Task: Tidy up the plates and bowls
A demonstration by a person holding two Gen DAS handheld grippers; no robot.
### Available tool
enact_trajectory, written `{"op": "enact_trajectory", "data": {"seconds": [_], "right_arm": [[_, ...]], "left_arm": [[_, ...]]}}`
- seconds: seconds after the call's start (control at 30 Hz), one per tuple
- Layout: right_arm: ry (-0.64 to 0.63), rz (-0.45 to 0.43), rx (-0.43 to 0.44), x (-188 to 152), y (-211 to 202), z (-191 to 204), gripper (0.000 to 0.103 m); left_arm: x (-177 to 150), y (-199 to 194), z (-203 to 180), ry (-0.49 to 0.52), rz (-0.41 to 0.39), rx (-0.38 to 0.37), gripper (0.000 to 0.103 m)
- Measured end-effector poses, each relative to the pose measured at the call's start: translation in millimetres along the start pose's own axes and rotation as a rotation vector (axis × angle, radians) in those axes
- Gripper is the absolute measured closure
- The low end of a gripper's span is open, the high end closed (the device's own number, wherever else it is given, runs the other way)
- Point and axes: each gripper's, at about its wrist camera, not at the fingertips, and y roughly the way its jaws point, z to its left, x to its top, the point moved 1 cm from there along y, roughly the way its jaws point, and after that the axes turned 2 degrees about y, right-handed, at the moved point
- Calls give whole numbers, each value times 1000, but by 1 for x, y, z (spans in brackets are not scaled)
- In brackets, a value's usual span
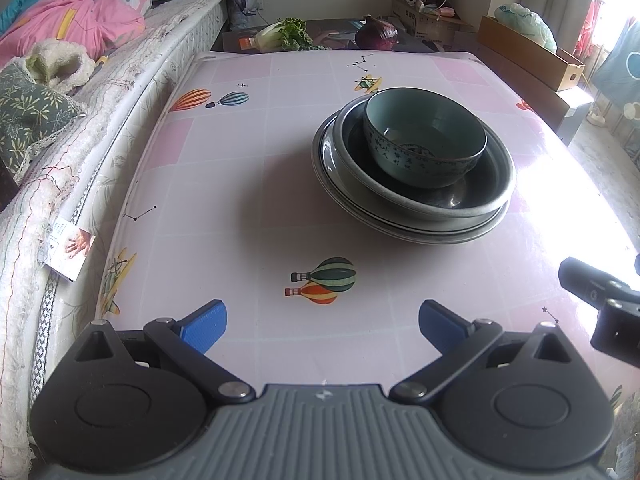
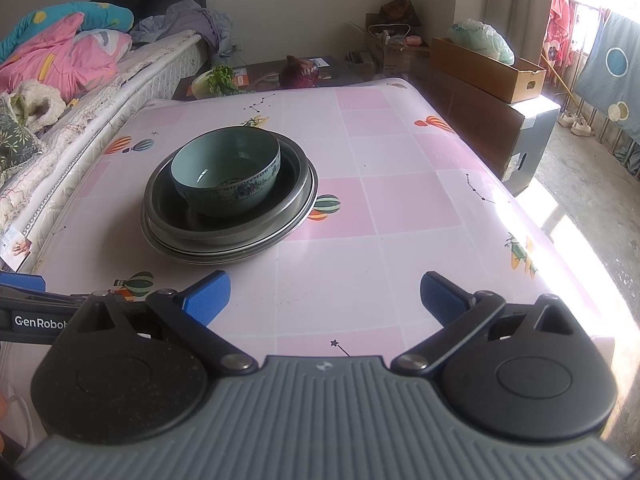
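A teal ceramic bowl [image 1: 424, 136] sits inside a deep metal dish [image 1: 472, 196], which rests on a wider metal plate [image 1: 360, 200], all stacked on the pink table. The stack also shows in the right wrist view: bowl [image 2: 226, 172], dish [image 2: 292, 184], plate [image 2: 192, 254]. My left gripper [image 1: 322, 328] is open and empty, low over the table, well short of the stack. My right gripper [image 2: 325, 298] is open and empty, to the right and short of the stack.
The table has a pink balloon-patterned cloth [image 2: 380, 200]. A bed with bedding [image 1: 60, 80] runs along its left side. A purple cabbage [image 1: 376, 32] and greens [image 1: 284, 34] lie beyond the far edge. Cardboard boxes [image 2: 488, 68] stand at the back right.
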Motion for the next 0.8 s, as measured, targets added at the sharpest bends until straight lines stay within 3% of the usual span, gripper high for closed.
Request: {"op": "enact_trajectory", "data": {"seconds": [0.8], "right_arm": [[1, 1, 0, -1, 0, 0, 1]], "left_arm": [[-1, -2, 2, -5, 1, -2, 0]]}}
